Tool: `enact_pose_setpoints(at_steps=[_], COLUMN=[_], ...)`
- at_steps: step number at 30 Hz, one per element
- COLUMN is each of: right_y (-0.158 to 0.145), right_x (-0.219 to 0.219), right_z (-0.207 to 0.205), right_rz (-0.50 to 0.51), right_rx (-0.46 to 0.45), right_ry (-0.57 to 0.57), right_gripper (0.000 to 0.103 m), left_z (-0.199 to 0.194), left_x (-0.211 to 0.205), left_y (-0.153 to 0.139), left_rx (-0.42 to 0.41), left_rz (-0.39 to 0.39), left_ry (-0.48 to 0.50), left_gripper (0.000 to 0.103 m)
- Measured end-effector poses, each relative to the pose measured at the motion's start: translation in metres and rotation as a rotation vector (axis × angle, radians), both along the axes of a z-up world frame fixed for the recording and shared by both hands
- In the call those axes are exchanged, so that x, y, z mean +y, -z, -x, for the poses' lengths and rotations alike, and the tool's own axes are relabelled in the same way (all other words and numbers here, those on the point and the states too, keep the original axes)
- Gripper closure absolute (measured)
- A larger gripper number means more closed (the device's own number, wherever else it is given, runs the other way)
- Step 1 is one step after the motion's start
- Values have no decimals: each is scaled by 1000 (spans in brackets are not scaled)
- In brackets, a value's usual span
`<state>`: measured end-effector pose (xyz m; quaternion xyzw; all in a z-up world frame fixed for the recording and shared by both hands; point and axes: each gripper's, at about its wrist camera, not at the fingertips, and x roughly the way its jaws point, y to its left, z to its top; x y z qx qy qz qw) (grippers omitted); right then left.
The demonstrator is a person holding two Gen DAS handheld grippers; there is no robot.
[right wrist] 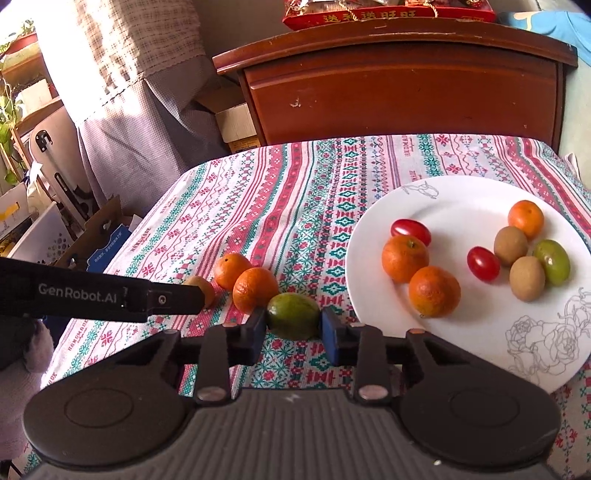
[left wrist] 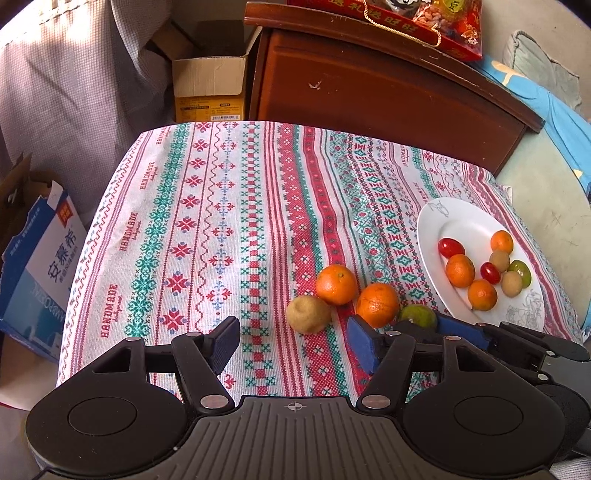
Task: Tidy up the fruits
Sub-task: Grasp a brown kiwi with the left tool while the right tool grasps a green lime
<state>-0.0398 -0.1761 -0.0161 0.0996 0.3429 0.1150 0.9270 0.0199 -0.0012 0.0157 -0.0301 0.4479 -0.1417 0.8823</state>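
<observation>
My right gripper (right wrist: 293,334) is shut on a green fruit (right wrist: 293,319) resting on the patterned tablecloth (right wrist: 258,192), just left of the white plate (right wrist: 443,206). The plate holds several small fruits: oranges, red tomatoes, brown ones and a green one. Two oranges (left wrist: 336,284) (left wrist: 377,304) and a brown fruit (left wrist: 308,314) lie loose on the cloth. My left gripper (left wrist: 295,341) is open, with the brown fruit just ahead of its gap and untouched. One of its fingers (right wrist: 166,299) shows in the right wrist view, partly hiding that fruit. The held green fruit (left wrist: 419,314) sits behind my left gripper's right finger.
A brown wooden cabinet (left wrist: 369,92) stands behind the table with a red gift bag (left wrist: 424,26) on top. An open cardboard box (left wrist: 210,81) and a blue carton (left wrist: 40,258) sit off the table's left side, by a curtain (right wrist: 129,92).
</observation>
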Motion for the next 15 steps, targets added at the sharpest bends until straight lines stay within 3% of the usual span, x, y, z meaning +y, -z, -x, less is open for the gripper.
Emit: enact_pose_setpoints(at_steps=[9,15], right_y=[0,0], right_x=[-10,-11], right_z=[6,6], right_rz=[-24,-28], right_rx=[27,30], right_ry=[24,28], right_gripper=[71,71], left_z=[0,-3], left_x=[-13,-16], left_y=[6,11], left_rx=[-31,-32], left_rz=[-30,-51], left_ry=[25,15], left_gripper=[48,61])
